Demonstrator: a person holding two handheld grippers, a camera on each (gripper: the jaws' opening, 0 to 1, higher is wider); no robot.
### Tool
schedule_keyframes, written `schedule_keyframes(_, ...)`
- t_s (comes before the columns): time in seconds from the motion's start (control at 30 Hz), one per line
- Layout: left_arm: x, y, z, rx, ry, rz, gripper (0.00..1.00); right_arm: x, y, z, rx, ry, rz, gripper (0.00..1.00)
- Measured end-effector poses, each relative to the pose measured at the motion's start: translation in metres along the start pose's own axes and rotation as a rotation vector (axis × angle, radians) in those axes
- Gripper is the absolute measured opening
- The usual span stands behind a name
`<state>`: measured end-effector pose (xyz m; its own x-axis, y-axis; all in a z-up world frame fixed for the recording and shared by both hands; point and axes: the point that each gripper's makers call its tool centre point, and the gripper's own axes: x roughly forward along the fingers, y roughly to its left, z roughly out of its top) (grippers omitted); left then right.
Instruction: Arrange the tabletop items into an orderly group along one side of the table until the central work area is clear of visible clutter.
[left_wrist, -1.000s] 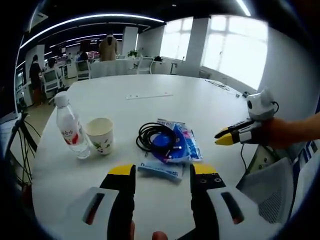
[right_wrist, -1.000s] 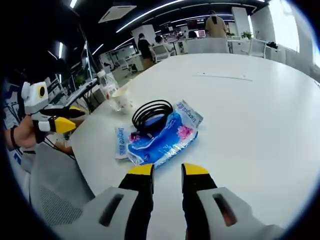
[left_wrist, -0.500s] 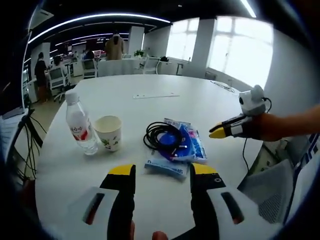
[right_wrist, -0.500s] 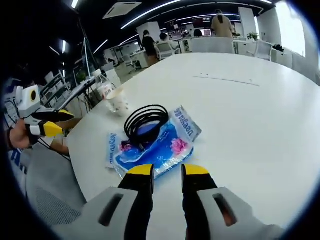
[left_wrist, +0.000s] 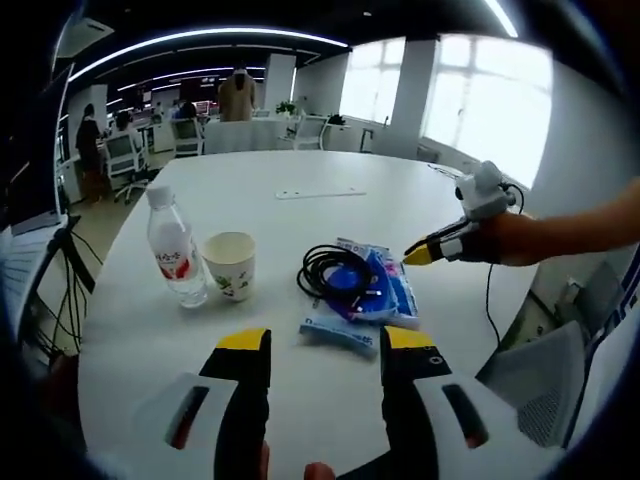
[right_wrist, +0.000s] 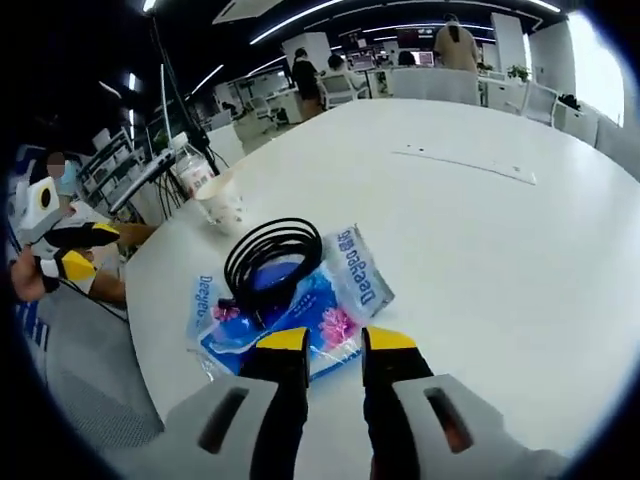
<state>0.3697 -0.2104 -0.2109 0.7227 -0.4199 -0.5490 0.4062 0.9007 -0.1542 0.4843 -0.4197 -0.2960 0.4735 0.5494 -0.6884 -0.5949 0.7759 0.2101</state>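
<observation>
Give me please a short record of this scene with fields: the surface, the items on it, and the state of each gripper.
surface: white table
items: water bottle beside paper cup; coiled black cable lying on blue packet
left gripper: open, empty, short of the packet
right gripper: open, empty, tips at the packet's near edge
background: office desks, people standing far off

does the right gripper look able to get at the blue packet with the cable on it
Probably yes. The right gripper is open and its tips sit right at the edge of the blue packet, with nothing between them. The black cable coiled on top lies farther in.
</observation>
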Motion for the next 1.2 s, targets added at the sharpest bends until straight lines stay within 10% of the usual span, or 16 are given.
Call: schedule_keyframes(1.2, -0.008, 0.008, -0.004, -0.021, -0.005, 0.017, 0.43, 0.010, -0.008, -0.002, -0.007, 0.072, 0.013, 0.00)
